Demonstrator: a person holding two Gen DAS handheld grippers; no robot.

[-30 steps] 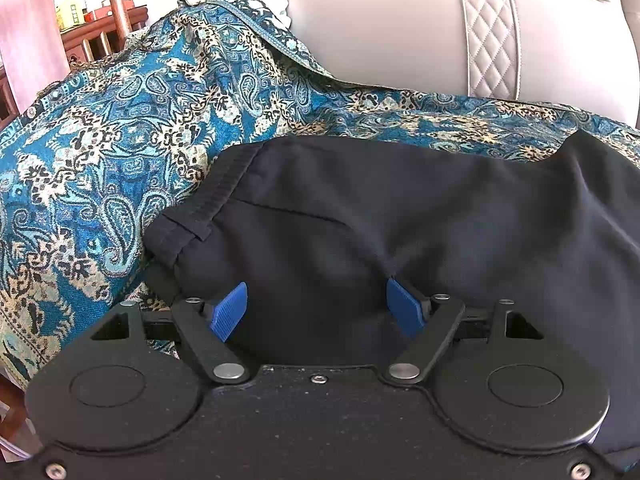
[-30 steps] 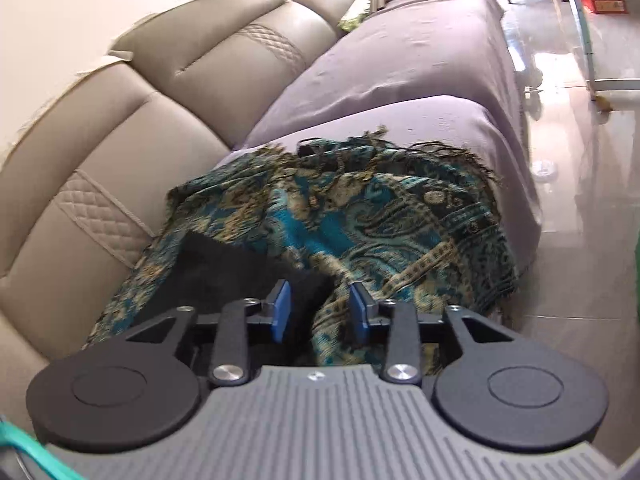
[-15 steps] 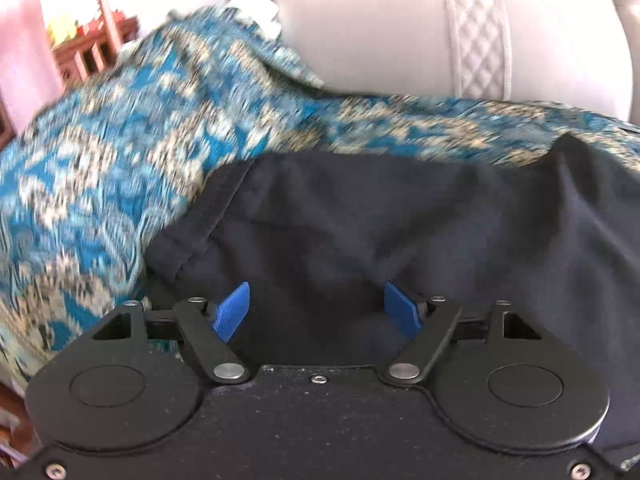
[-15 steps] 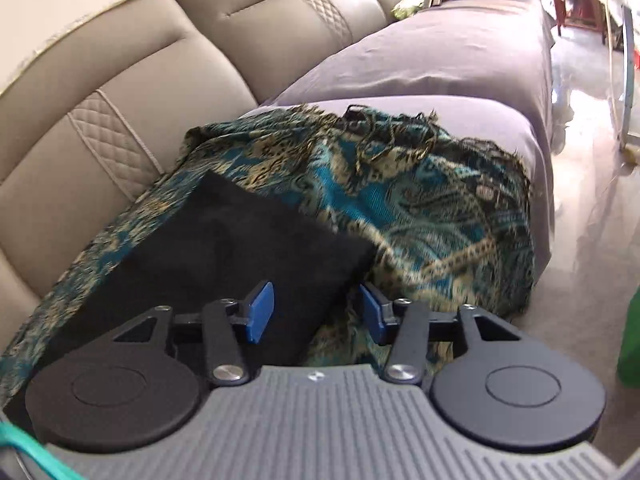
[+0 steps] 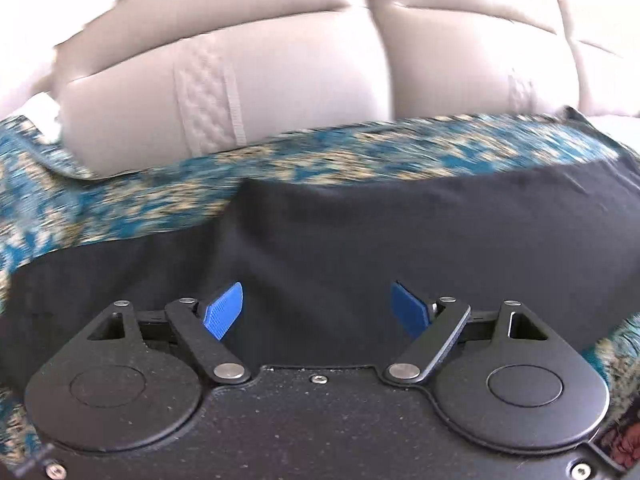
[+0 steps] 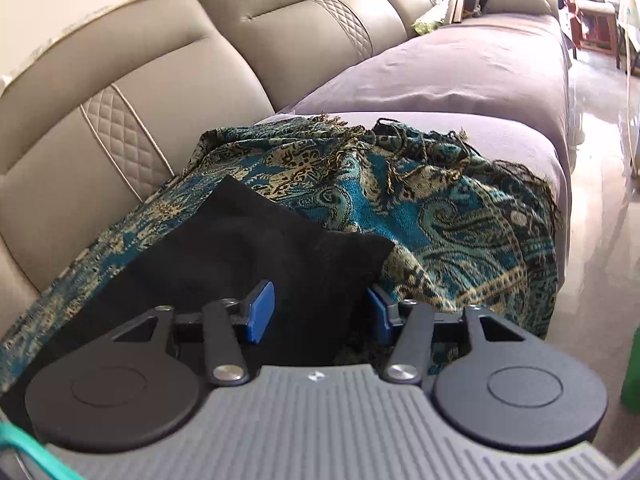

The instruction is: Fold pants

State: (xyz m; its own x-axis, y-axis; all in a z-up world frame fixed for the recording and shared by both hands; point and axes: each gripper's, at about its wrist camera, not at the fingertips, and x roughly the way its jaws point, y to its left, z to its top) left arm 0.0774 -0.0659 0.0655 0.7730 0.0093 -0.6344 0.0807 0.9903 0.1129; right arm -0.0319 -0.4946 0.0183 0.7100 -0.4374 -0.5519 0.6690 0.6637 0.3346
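Both grippers, left gripper (image 5: 317, 306) and right gripper (image 6: 320, 314), gape over black pants (image 6: 256, 248).

A home living room: leather sofa (image 6: 168, 60), paisley throw (image 6: 460, 216), tiled floor (image 6: 592, 240).

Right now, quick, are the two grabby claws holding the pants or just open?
Left gripper: open, holding nothing, over the black pants.
Right gripper: open, holding nothing, pants cloth lies between its fingers.
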